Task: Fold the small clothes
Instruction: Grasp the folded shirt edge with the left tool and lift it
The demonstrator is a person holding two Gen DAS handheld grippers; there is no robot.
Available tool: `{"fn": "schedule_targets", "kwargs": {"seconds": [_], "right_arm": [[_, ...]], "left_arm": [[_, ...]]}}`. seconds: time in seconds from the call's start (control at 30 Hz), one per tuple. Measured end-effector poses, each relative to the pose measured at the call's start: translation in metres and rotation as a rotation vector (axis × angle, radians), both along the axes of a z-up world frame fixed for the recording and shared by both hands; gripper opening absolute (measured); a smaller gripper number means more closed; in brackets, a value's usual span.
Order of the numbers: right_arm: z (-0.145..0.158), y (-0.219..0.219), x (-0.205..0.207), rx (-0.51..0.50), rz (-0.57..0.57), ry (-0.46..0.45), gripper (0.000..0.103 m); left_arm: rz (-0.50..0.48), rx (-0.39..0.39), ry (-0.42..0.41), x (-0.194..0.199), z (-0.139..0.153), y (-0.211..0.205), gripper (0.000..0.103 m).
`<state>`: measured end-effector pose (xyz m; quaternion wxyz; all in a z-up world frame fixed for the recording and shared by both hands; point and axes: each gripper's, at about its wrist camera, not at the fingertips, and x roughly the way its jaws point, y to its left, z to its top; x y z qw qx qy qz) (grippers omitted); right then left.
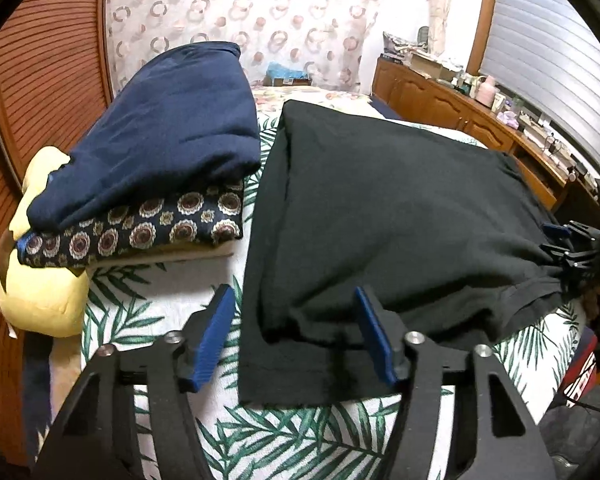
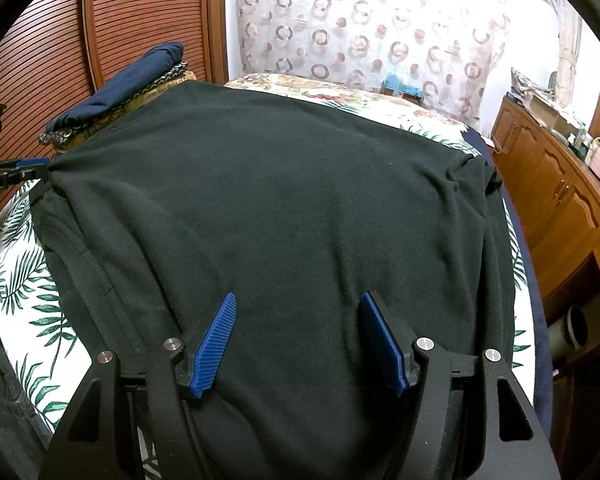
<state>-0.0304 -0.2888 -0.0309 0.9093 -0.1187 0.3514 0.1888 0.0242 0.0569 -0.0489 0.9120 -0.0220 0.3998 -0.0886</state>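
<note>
Black garment (image 1: 380, 216), folded, flat on leaf-print bedspread (image 1: 284, 440); near hem hidden under gripper bodies in right view. Left gripper (image 1: 296, 336): jaws apart, straddling garment's near left corner, contact unclear. Right gripper (image 2: 298, 340): jaws apart over cloth, nothing clamped. Navy stack (image 1: 160, 136) beside, on patterned fabric (image 1: 140, 232); yellow cushion (image 1: 40, 300) partly covered.
</note>
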Motion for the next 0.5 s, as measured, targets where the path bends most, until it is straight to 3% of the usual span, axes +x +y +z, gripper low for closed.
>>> {"fn": "schedule_targets", "kwargs": {"seconds": [0.07,0.33,0.37,0.43,0.5], "right_arm": [[0.000,0.000,0.000,0.001,0.000,0.000,0.067],[0.000,0.000,0.000,0.000,0.001,0.000,0.067],[0.000,0.000,0.000,0.000,0.001,0.001,0.067],[0.000,-0.001,0.000,0.000,0.001,0.001,0.067],[0.000,-0.001,0.000,0.000,0.001,0.001,0.067]], "left_arm": [[0.004,0.013,0.016,0.006,-0.003,-0.001,0.053],[-0.005,0.026,0.056,0.013,-0.013,-0.004,0.050],[-0.019,0.018,0.054,0.013,-0.012,-0.006,0.034],[-0.032,0.025,0.057,0.013,-0.012,-0.009,0.016],[-0.049,-0.002,0.046,0.012,-0.008,-0.013,0.011]]}}
